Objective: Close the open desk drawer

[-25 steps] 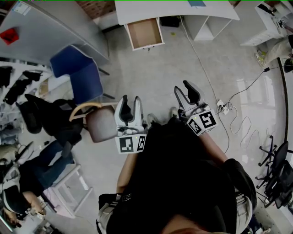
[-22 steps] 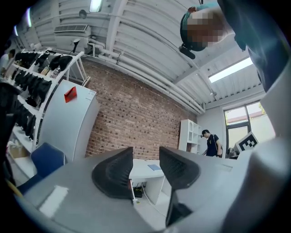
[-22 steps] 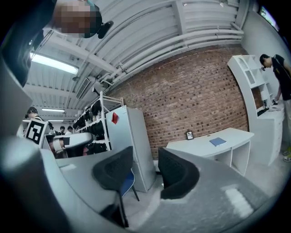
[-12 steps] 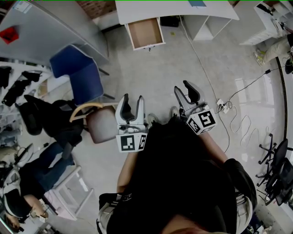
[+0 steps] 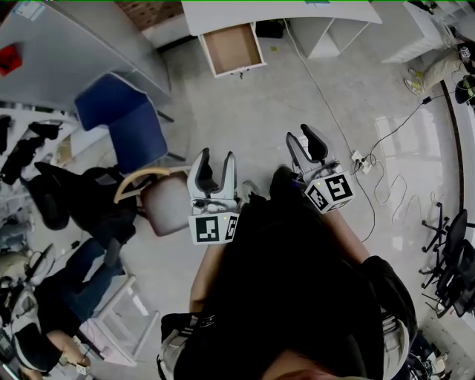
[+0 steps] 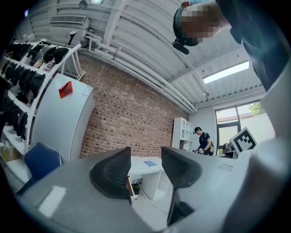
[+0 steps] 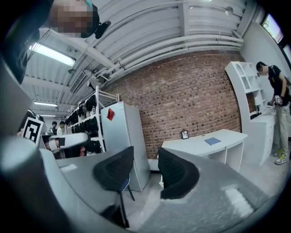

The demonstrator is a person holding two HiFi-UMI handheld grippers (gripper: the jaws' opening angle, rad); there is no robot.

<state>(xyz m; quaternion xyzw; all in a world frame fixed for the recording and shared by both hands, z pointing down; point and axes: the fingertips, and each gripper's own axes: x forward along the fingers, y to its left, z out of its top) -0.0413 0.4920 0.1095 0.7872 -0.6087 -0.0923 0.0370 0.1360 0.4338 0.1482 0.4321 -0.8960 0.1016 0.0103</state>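
Observation:
The white desk [image 5: 282,11] stands at the far end of the floor, and its wooden drawer [image 5: 233,48] is pulled out and empty. Both grippers are held out in front of the person, far short of the desk. My left gripper [image 5: 215,165] is open; its jaws have just been opening and nothing is between them. In the left gripper view the drawer [image 6: 129,185] shows small between the jaws of that gripper [image 6: 145,166]. My right gripper [image 5: 304,145] is open too; its jaws have just been closing a little, around nothing. The right gripper view [image 7: 145,170] faces the desk [image 7: 204,144].
A blue chair [image 5: 119,119] and a tan seat [image 5: 165,202] stand left of my path. A person sits at lower left [image 5: 82,274]. A power strip with cables [image 5: 360,165] lies on the floor at right. A grey cabinet [image 5: 67,52] stands at far left.
Both grippers have moved a little forward toward the desk. The left gripper's jaws stand wider apart than a second ago.

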